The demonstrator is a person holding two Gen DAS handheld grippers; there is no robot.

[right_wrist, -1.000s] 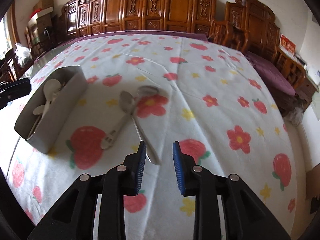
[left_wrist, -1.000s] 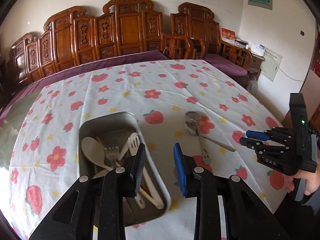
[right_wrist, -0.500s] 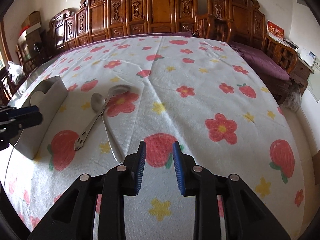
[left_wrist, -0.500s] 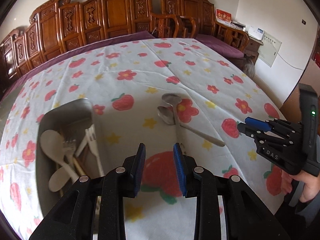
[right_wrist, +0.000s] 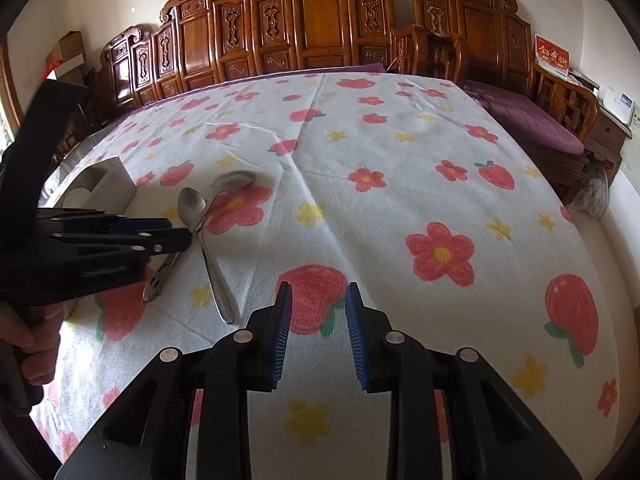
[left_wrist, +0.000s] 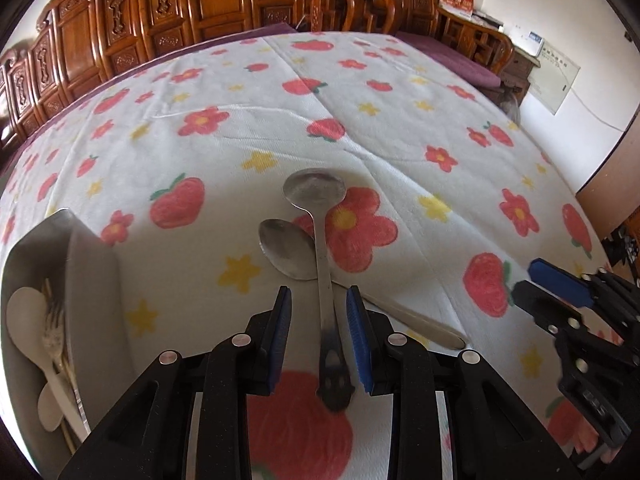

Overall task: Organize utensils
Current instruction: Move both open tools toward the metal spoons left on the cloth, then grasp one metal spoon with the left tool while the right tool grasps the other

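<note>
Two metal spoons lie crossed on the flowered tablecloth. The round-bowled spoon [left_wrist: 314, 190] [right_wrist: 234, 180] runs its handle straight down between the jaws of my left gripper [left_wrist: 318, 292] [right_wrist: 178, 231]. Those jaws are closing, with blue pads on either side of the handle and a gap still on both sides. The oval spoon [left_wrist: 286, 248] [right_wrist: 191, 204] lies under it, handle pointing right. A metal tray [left_wrist: 92, 280] [right_wrist: 116, 184] at the left holds white spoons and forks. My right gripper [right_wrist: 318, 292] [left_wrist: 528, 280] hovers open over bare cloth, right of the spoons, nothing between its fingers.
The round table's cloth [right_wrist: 400, 184] stretches far and right. Carved wooden chairs [right_wrist: 312, 20] ring the far side. A purple-cushioned bench [right_wrist: 532, 120] and a wall stand at the right. A hand [right_wrist: 32, 340] holds the left gripper's grip.
My left gripper swung right from above the tray and dropped down onto the spoons, so the round spoon's handle now sits between its jaws. The right gripper shifted only a little.
</note>
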